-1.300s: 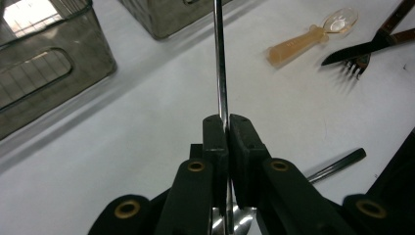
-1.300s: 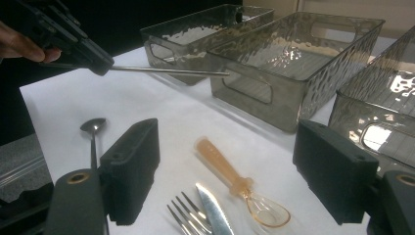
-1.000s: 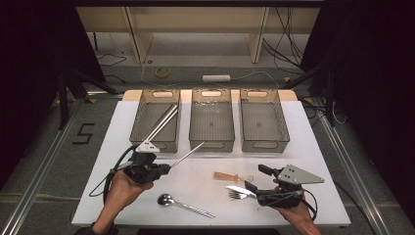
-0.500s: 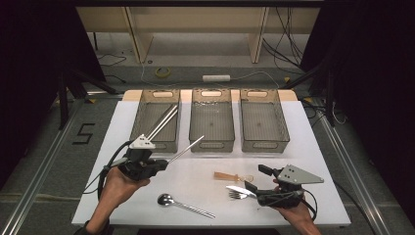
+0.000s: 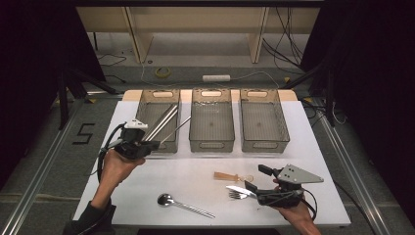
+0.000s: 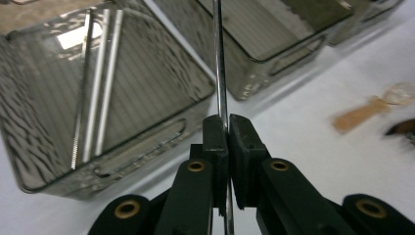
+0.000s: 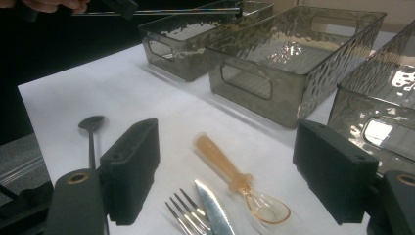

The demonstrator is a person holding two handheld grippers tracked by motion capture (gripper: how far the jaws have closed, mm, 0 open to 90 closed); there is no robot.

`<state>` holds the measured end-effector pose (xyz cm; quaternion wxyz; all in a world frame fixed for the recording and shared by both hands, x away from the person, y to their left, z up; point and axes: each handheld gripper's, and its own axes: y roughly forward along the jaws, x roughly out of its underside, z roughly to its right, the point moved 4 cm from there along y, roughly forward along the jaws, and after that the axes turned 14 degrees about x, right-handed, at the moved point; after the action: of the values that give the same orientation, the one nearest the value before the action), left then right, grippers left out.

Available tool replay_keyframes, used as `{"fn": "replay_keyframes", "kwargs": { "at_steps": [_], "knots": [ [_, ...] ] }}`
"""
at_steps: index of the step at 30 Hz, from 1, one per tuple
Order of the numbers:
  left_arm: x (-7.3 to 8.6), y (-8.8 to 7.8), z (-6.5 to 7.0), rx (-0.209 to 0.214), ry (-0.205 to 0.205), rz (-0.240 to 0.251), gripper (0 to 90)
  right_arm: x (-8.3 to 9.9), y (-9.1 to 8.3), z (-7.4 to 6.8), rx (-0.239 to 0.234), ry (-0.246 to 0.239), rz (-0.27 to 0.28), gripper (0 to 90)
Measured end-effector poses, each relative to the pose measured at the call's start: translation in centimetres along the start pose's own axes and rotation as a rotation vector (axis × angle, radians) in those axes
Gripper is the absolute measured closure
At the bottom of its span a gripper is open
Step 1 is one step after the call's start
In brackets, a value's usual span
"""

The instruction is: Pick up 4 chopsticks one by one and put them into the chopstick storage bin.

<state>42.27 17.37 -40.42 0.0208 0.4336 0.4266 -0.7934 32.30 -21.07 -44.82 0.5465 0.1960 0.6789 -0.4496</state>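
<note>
My left gripper (image 5: 154, 144) is shut on a thin metal utensil (image 5: 175, 129) whose free end reaches over the left bin (image 5: 164, 147). In the left gripper view the jaws (image 6: 226, 123) pinch this utensil (image 6: 219, 58) edge-on. Two metal knives (image 6: 98, 88) lean inside that bin (image 6: 137, 147). My right gripper (image 5: 255, 179) stands open, low at the front right of the table. Between its wide-apart jaws (image 7: 227, 142) lie a fork (image 7: 188, 215), a serrated knife (image 7: 213, 210) and an orange plastic spoon (image 7: 240, 183).
A middle bin (image 5: 210, 145) and a right bin (image 5: 264, 145), both with nothing in them, stand in a row with the left one. A metal spoon (image 5: 183, 204) lies near the table's front edge. The white table top (image 5: 195, 166) has dark floor on both sides.
My left gripper has carried the thin utensil up and away from me, toward the left bin. The right gripper has not moved.
</note>
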Motion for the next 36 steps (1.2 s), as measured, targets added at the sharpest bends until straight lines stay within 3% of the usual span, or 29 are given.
{"fn": "replay_keyframes", "kwargs": {
  "at_steps": [9, 27, 36],
  "knots": [
    [-1.4, 0.9, -3.0, -0.060, -0.036, 0.017, 85.8, 0.0, 0.0, 0.0, 0.002, 0.005, 0.002, 26.5],
    [-3.0, 2.9, -8.0, -0.102, -0.120, 0.045, 85.8, 0.0, 0.0, 0.0, -0.002, 0.005, 0.004, 26.4],
    [-3.1, 4.0, -10.2, -0.134, -0.150, 0.018, 85.8, 0.0, 0.0, 0.1, 0.000, 0.005, 0.004, 26.4]
  ]
}}
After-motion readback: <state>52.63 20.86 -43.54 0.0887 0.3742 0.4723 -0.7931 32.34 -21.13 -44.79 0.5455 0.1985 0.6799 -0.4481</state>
